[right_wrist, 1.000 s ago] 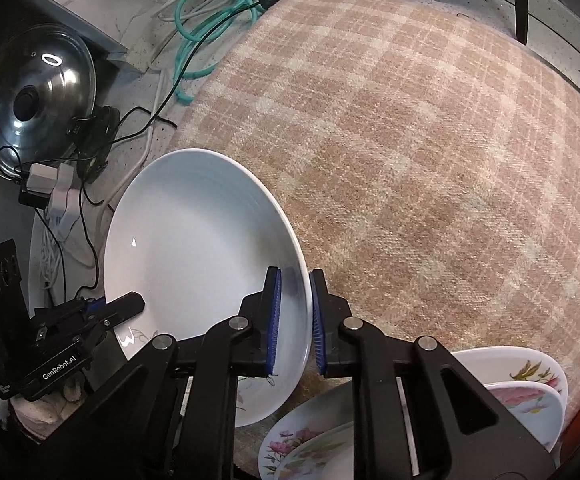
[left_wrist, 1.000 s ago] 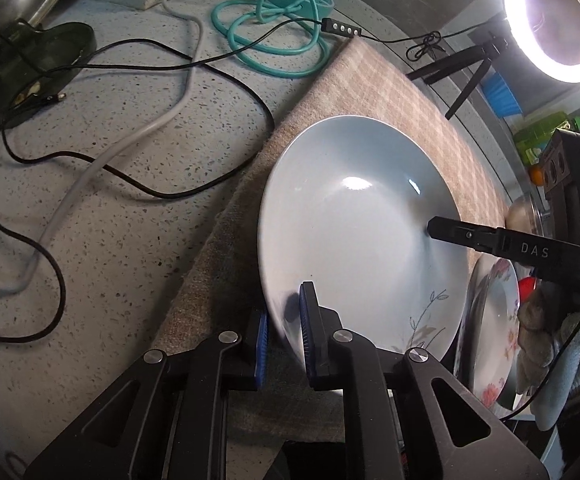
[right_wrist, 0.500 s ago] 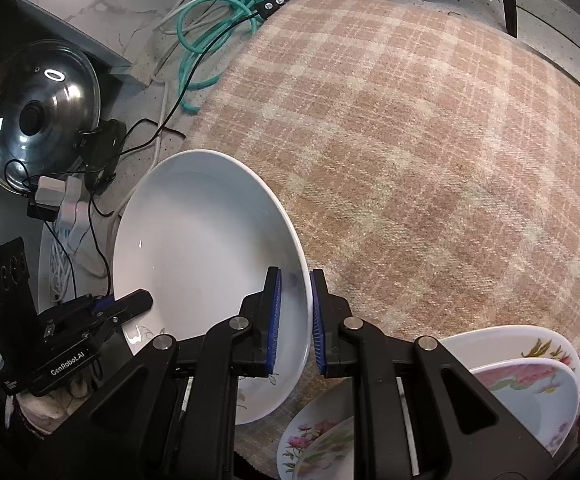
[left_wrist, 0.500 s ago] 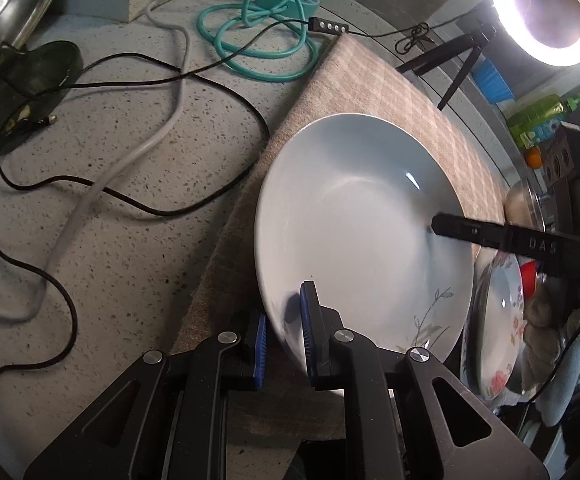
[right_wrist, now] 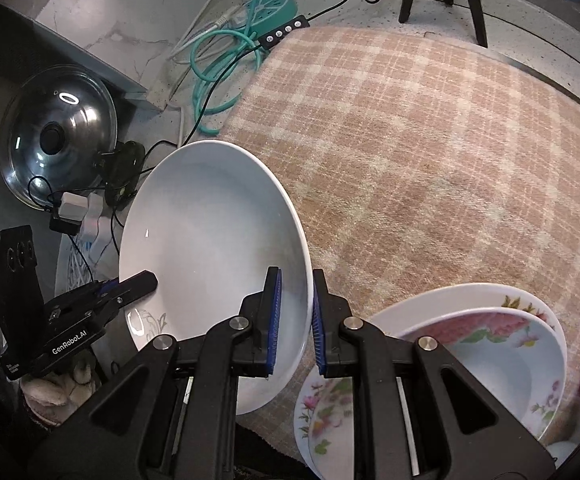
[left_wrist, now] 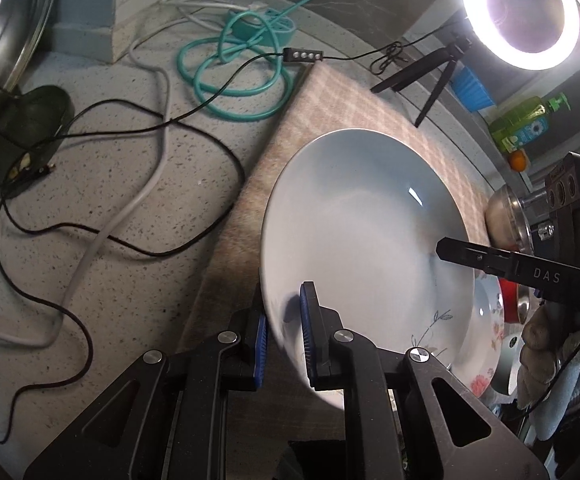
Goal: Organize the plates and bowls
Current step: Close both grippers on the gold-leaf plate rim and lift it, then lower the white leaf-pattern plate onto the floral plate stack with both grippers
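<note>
**Lifted clear of the cloth, rim pinched on both sides**

Raised since a second ago: bowl (left_wrist: 364, 240) higher over the checked cloth (right_wrist: 430, 152) and tilted a little more, with more of the floral stack (right_wrist: 490, 352) showing in the right wrist view.

Held in the air between both grippers, over the cloth's left edge. Left gripper (left_wrist: 284, 344) narrowed to a thin gap, blue pads clamped across the near rim, one pad inside the well and one outside. Right gripper (right_wrist: 294, 320) closed the same way on the opposite rim, just beside the floral stack.

Handling, judged from looks:
- Glazed ceramic, so stiff, fairly heavy, and brittle (a chip likely from any knock against the stack).
- Slick under rubber pads; only a narrow strip of rim gripped on each side, so liable to slip if tipped further.
- Best held as now, at two opposite points of the rim, kept near level, both sides moved together.
- To be set down gently, base first, not dropped onto the other plates.

Cables (left_wrist: 150, 184) and a pot lid (right_wrist: 56, 136) on the counter to the left, well apart from the bowl.
</note>
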